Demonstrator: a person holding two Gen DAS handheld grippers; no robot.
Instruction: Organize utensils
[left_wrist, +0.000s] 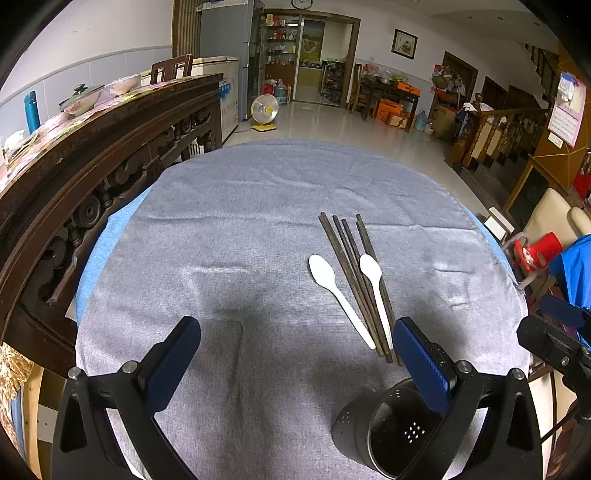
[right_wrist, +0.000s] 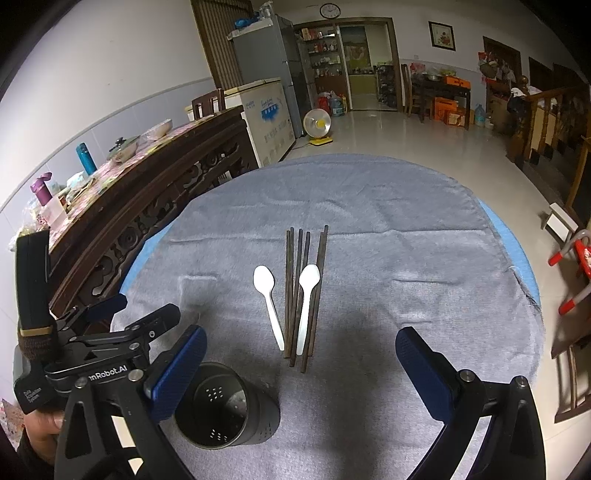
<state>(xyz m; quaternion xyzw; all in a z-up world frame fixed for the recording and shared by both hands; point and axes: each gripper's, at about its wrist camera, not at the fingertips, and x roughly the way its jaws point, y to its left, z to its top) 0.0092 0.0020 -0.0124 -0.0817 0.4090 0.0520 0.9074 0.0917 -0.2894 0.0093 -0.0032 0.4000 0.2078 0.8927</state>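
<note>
Several dark wooden chopsticks lie in a bundle on the grey cloth. One white plastic spoon rests on top of them, and a second white spoon lies just to their left. A black perforated utensil holder stands at the near edge, with nothing visible inside it. My left gripper is open, its right finger above the holder. My right gripper is open just short of the chopstick ends. The left gripper also shows at the right wrist view's left edge.
A carved dark wooden sideboard with bowls and bottles runs along the left of the table. A red stool and a chair stand off the table's right side. The left half of the cloth holds no objects.
</note>
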